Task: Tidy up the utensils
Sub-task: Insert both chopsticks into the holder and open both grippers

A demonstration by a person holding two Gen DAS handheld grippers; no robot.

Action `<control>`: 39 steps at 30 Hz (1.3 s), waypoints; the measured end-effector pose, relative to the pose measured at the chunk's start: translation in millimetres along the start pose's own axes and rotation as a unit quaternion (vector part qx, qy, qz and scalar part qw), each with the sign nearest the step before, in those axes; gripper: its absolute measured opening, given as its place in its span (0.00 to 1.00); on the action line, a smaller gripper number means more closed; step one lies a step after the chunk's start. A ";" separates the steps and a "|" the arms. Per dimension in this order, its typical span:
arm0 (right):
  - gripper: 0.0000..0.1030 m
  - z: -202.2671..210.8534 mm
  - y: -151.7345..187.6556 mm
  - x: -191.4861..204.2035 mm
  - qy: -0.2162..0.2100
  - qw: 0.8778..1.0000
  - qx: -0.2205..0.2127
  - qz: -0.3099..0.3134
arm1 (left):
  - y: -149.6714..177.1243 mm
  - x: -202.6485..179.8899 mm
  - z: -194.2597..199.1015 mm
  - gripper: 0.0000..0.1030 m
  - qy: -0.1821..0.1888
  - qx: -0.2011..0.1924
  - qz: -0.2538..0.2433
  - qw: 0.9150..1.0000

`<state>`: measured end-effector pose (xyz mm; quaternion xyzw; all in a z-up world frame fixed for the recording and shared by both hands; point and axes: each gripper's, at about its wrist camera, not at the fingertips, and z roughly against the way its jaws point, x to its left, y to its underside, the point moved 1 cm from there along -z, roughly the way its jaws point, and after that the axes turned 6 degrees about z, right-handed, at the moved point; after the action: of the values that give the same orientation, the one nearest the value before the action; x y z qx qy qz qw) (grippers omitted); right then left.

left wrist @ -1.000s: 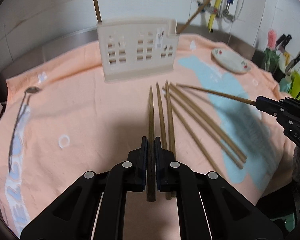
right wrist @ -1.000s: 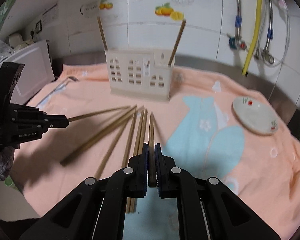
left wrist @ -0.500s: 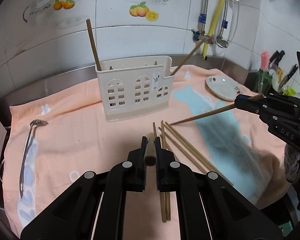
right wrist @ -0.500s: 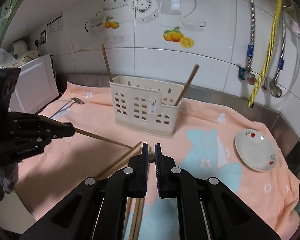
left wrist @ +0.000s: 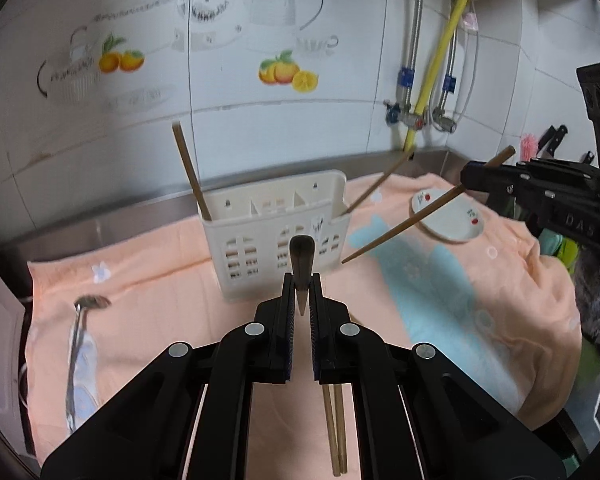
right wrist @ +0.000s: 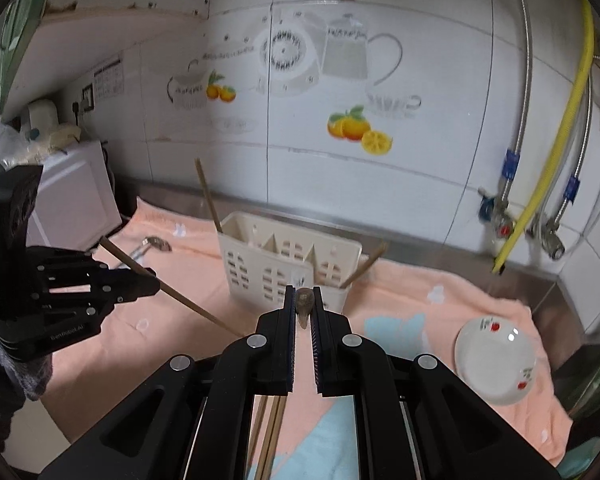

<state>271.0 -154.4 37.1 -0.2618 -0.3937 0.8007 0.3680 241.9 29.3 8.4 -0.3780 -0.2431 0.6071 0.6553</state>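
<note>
Wooden chopstick (left wrist: 302,264) clamped in left gripper (left wrist: 302,298) | right gripper (right wrist: 304,308) pinches another chopstick (right wrist: 305,305) | tip each upright over holder (left wrist: 276,236) before release

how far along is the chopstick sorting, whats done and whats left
Done: two chopsticks already stand in the cream holder, one at its left end, one at its right. In hand: the left gripper and right gripper each clamp one chopstick, both lifted off the towel. Left: loose chopsticks on the towel, plus the spoon.

Loose chopsticks (left wrist: 336,432) lie mostly hidden behind the jaws and cut off below.
</note>
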 end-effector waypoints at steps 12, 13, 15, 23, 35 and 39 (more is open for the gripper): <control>0.07 16.7 -47.1 -26.7 0.010 1.000 -0.025 -0.013 | -67.3 -0.9 45.3 0.06 0.007 -0.065 -0.008 0.998; 0.07 14.3 -49.2 -28.9 0.009 1.000 -0.024 -0.016 | -73.9 -0.6 47.5 0.06 0.006 -0.070 -0.007 0.998; 0.07 7.4 -52.5 -31.3 0.011 1.000 -0.020 -0.019 | -83.2 -0.8 49.8 0.06 -0.006 -0.080 -0.010 0.997; 0.07 -22.6 -50.8 -33.3 0.003 1.000 0.001 -0.024 | -107.3 14.6 25.8 0.06 -0.037 -0.081 0.006 0.996; 0.07 -63.3 -40.6 -32.9 0.001 0.999 0.035 -0.023 | -98.1 42.6 -33.0 0.06 -0.054 -0.028 0.038 0.997; 0.07 -73.0 -37.5 -31.8 0.002 0.999 0.042 -0.022 | -93.6 48.0 -44.8 0.06 -0.057 -0.015 0.044 0.997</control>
<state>356.0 -132.0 31.7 -0.2393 -0.3647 0.8076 0.3969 340.9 69.5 48.9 -0.3631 -0.2721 0.6522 0.6073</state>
